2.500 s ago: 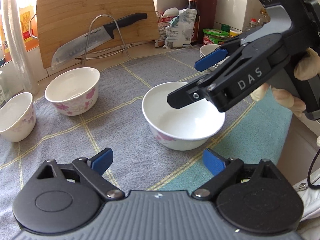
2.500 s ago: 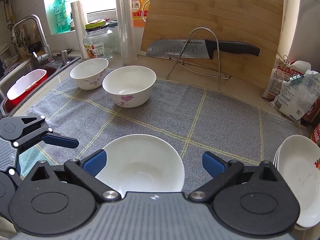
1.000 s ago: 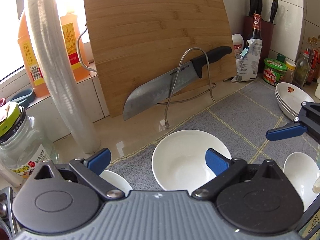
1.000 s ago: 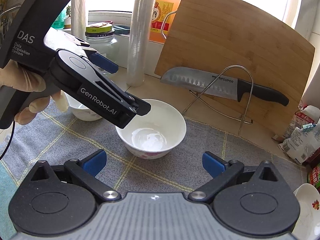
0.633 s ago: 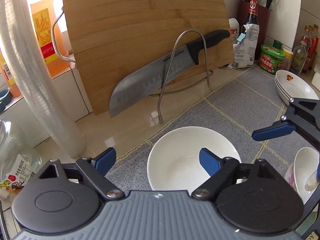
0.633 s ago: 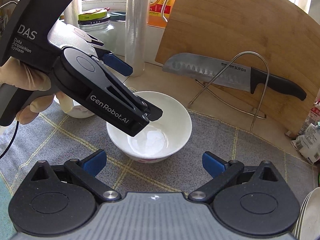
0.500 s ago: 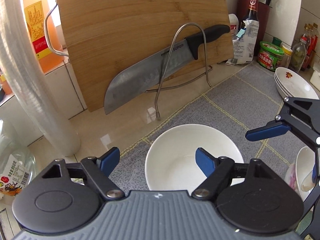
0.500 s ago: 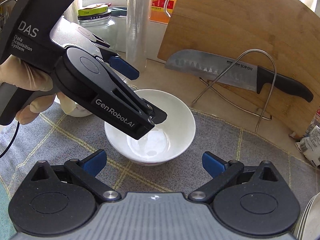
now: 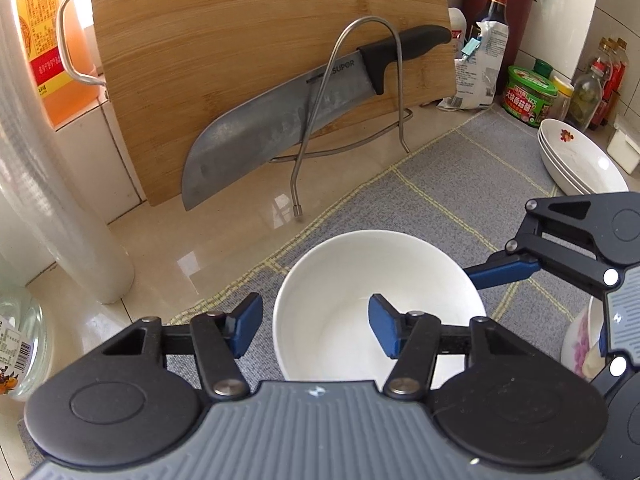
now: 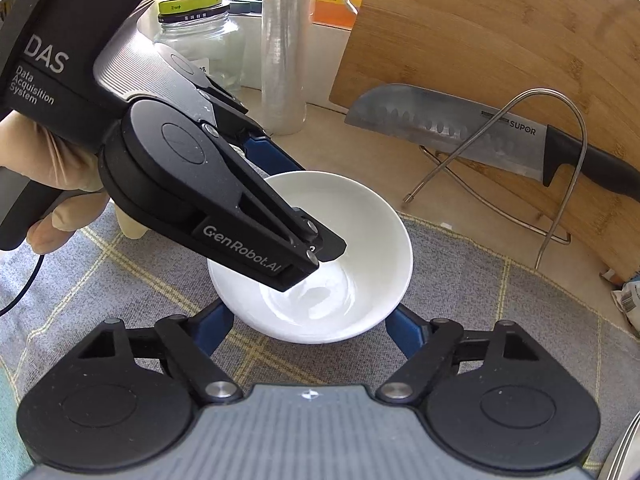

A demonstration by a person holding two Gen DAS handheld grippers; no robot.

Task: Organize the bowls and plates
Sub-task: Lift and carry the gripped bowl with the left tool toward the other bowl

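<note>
Closest, in the right wrist view: right gripper [image 10: 308, 322], fingers closing with the white bowl [image 10: 360, 216] between them. Blue pads tucked under the flared rim, 1 on each side, right at the outer wall. Cannot tell whether pressing yet.

Next, left gripper [image 9: 316, 320], reaching in from the left of that view, held by a gloved hand [image 10: 44, 160]. Fingers clenched across the bowl's wall: 1 finger inside the bowl, 1 outside the rim. Grasping the bowl at that rim. Same straddle in the left wrist view, with 1 right finger just at the opposite rim.

White bowl upright and empty on a grey checked mat [image 10: 480, 280], near the mat's back edge. Just beside the right gripper body in the left wrist view, a 2nd bowl with pink flowers [image 9: 576, 344], mostly hidden.

Further back, bare beige table [image 9: 224, 232] beyond the mat. On it a wire stand [image 9: 400, 92] carrying a large knife [image 9: 260, 132], blade tilted down, black handle up. Behind both, a bamboo cutting board [image 9: 240, 20] leaning upright against the wall.

Left of the board: a roll of cling film [image 10: 284, 40] standing on end, a glass jar [image 10: 200, 36] with a green lid, an orange bottle [image 9: 40, 40] on the sill.

Far right of the left wrist view: a stack of white plates [image 9: 580, 156] on the mat's corner, well apart from the bowl. Past that, a green tub [image 9: 528, 96], a dark sauce bottle [image 9: 496, 4], small jars by the tiled wall.
</note>
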